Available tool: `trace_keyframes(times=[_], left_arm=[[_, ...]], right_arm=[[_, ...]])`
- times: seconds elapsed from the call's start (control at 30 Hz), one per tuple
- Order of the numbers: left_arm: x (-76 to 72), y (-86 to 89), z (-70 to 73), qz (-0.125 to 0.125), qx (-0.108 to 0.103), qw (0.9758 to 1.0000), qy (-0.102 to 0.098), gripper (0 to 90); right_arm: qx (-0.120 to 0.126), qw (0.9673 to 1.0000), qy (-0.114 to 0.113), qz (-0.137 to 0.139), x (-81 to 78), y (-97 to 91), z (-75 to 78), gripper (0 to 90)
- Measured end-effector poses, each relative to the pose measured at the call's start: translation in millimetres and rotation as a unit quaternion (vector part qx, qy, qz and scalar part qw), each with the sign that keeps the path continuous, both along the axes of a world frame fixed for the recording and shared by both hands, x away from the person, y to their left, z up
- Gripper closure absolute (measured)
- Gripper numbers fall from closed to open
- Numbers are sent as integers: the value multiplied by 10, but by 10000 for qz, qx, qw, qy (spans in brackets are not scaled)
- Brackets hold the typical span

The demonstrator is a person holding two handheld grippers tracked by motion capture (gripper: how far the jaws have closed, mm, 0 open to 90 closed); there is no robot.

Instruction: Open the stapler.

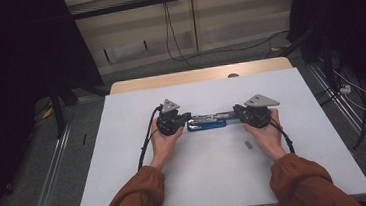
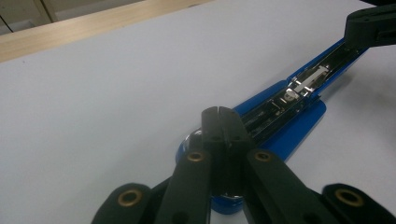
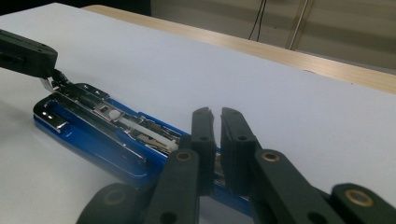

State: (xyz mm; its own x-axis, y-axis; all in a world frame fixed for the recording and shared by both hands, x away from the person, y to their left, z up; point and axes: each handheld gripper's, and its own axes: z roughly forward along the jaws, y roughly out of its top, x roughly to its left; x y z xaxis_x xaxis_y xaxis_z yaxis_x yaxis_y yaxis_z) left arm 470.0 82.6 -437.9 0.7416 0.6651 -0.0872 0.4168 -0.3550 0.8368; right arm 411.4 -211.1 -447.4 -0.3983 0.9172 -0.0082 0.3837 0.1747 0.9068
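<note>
Nearest to me in the high view, my two forearms in rust-coloured sleeves [image 1: 139,199] come up from the bottom edge, one gripper in each hand. The left gripper [image 2: 218,114] has its jaws pressed together, tips touching, over one end of a blue stapler [image 1: 207,123]. Seen from the far side, it looks to be pinching a thin metal tab there, though I cannot tell how firmly. The right gripper [image 3: 216,116] stands at the opposite end with its jaws narrow, a thin slit between the tips; whether they bear on anything I cannot tell (the tips look free, with the stapler body passing under them).

The stapler lies flat near the middle of the white worktop [image 1: 203,181], lengthwise between the two grippers, swung open with its metal staple channel [image 2: 299,86] exposed on top of the blue base. A small grey bit [image 1: 247,145], possibly a strip of staples, lies apart from it, close to my right hand.

I judge the step in hand is working on the opened stapler, likely loading or clearing it, with one end steadied by each gripper. Next I would keep the left grip firm, ease the right jaws off, and bring them to that grey bit without nudging the stapler askew.

Beyond the worktop's wooden back edge [image 1: 198,75] are the floor and hanging cables [image 1: 169,29].
</note>
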Motion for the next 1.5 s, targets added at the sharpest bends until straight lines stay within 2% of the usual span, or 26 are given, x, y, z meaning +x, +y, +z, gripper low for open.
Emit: trace_keyframes(times=[0.03, 0.07, 0.13, 0.17, 0.27, 0.47, 0.57, 0.63, 0.7, 0.73, 0.83, 0.9, 0.93, 1.03, 1.13, 1.2, 1.3, 1.37, 1.4, 1.5], left_arm=[[1, 6, -1, -12, -35, 10000, 16, 888], [-4, 8, 6, -2, -37, 10000, -67, 874], [-8, 15, 27, 24, -55, 9999, -103, 839], [-11, 20, 39, 91, -186, 9997, -103, 826], [-8, 60, 82, 137, -278, 9995, -112, 768], [-35, 63, 102, 144, -284, 9994, -151, 602], [-57, 55, 132, 318, -316, 9987, -245, 448], [-60, 58, 149, 407, -374, 9982, -219, 328], [-65, 67, 155, 406, -319, 9984, -227, 277], [-64, 71, 155, 403, -208, 9987, -239, 243], [-58, 86, 134, 392, -74, 9991, -174, 147], [-66, 97, 126, 390, -115, 9991, -98, 75], [-82, 108, 135, 342, -50, 9993, -168, 39], [-136, 141, 176, 331, -75, 9989, -326, 50], [-189, 201, 203, 248, -302, 9987, -326, 40], [-225, 228, 205, 210, -318, 9987, -326, 38], [-273, 266, 206, 275, -207, 9987, -377, 40], [-303, 297, 212, 371, -243, 9982, -410, 42], [-313, 317, 221, 395, -327, 9979, -394, 45], [-348, 358, 258, 381, -359, 9974, -501, 45]], right_arm=[[42, 10000, 5, 17, 1, -4, 2, 831], [100, 9999, 9, 37, 1, -9, 2, 815], [126, 9999, 7, 30, 0, -15, 6, 796], [150, 9999, 2, 49, 0, -18, 7, 788], [207, 9997, -34, 79, -5, -20, 20, 739], [263, 9995, 12, 183, -2, -22, 34, 601], [352, 9993, -24, 101, -1, -24, 42, 453], [353, 9993, -72, 37, 1, -27, 46, 371], [387, 9992, -66, 45, 4, -30, 45, 319], [407, 9991, -58, 54, 6, -31, 42, 285], [328, 9995, -26, -5, 9, -22, 31, 153], [366, 9993, -55, -26, 4, -22, 40, 114], [408, 9991, -59, -1, -3, -23, 50, 101], [387, 9991, -150, 54, -21, -25, 82, 78], [392, 9991, -128, 119, -51, -33, 109, 57], [408, 9990, -95, 130, -69, -49, 120, 58], [399, 9990, -107, 150, -96, -84, 131, 58], [397, 9990, -134, 139, -113, -109, 142, 58], [416, 9990, -131, 134, -121, -116, 149, 58], [437, 9988, -81, 192, -156, -146, 167, 54]])
